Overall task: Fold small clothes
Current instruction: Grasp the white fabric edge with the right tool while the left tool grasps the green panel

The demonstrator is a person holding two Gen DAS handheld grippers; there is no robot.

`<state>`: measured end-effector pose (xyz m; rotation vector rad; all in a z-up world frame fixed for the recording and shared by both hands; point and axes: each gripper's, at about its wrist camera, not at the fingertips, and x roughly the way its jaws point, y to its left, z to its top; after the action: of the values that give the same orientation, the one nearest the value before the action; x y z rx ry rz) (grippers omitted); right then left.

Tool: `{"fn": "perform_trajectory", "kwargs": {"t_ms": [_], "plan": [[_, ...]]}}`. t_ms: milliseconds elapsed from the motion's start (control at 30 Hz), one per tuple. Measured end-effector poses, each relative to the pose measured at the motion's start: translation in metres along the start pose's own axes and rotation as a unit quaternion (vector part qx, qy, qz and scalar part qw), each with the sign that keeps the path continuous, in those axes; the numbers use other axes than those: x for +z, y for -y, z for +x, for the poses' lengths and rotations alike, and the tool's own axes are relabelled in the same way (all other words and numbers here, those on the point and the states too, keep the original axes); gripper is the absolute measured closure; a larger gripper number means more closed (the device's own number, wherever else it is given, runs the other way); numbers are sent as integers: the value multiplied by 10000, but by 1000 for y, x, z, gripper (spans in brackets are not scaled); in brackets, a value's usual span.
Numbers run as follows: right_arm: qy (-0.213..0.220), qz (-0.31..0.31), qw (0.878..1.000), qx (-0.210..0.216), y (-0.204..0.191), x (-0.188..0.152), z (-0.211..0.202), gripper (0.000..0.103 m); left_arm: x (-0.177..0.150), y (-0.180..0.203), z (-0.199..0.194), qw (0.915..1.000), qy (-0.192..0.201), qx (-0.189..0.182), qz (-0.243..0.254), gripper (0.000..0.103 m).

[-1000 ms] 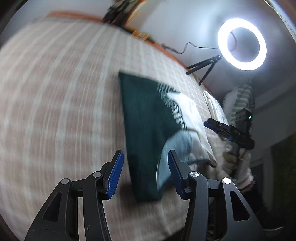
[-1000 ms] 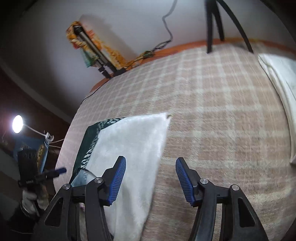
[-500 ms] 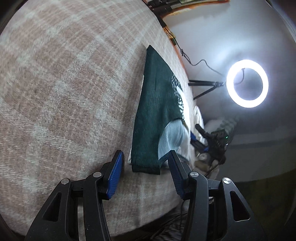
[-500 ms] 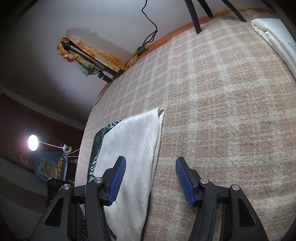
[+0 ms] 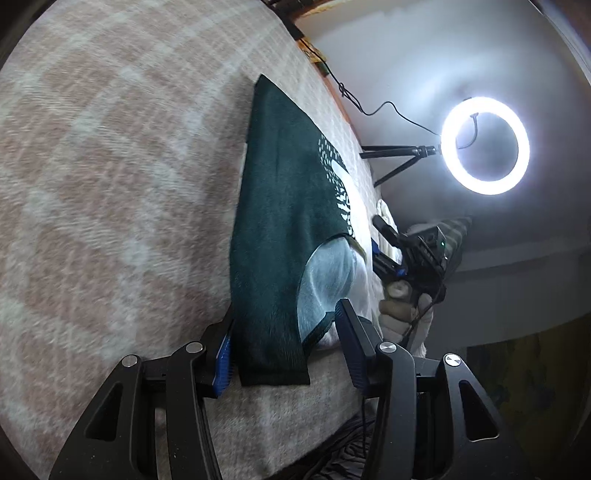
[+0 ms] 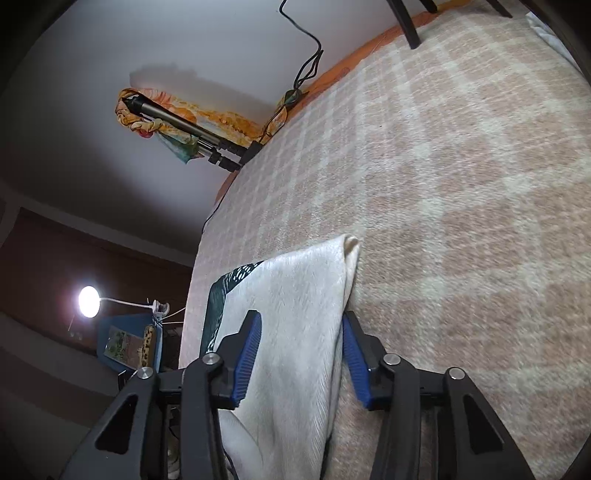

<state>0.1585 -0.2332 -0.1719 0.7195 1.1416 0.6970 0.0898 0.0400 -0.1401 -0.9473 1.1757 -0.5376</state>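
A small dark green and cream garment point(image 5: 280, 236) lies flat on the checked blanket point(image 5: 110, 184). Its green end with a pale lining at the opening reaches between the fingers of my left gripper point(image 5: 284, 350), which is open around that end. In the right wrist view the cream end of the garment point(image 6: 295, 317) lies between the fingers of my right gripper point(image 6: 299, 354), also open around the cloth. The right gripper also shows in the left wrist view point(image 5: 410, 254), held in a gloved hand beyond the garment.
A lit ring light point(image 5: 485, 144) on a tripod stands beyond the bed. A folded tripod with a colourful cloth point(image 6: 177, 122) and a cable point(image 6: 306, 62) lie at the far edge. A small lamp point(image 6: 88, 295) shines at the left. White bedding point(image 6: 543, 33) lies at the far right.
Both grippers have moved down and forward onto the garment's near edge. Each now has cloth between its open fingers, where before the fingers were short of it.
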Motion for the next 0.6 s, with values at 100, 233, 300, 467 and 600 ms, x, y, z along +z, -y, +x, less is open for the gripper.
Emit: {"fn": "perform_trajectory", "kwargs": {"t_ms": [100, 233, 300, 467, 600], "plan": [[-36, -42, 10000, 21, -4, 2, 9, 69, 3, 3, 4, 10000, -20, -29, 48, 61], [-116, -243, 9996, -10, -14, 1, 21, 73, 2, 6, 6, 9997, -29, 122, 206, 75], [-98, -236, 9997, -50, -16, 1, 24, 74, 1, 6, 5, 9993, -46, 214, 312, 81], [-57, -312, 9994, -141, -17, -1, 23, 76, -6, 21, 7, 9932, -54, 688, 939, 88], [5, -576, 9969, -535, -27, -4, 23, 86, -13, 34, 9, 9824, -12, 1079, 1526, 93]]}}
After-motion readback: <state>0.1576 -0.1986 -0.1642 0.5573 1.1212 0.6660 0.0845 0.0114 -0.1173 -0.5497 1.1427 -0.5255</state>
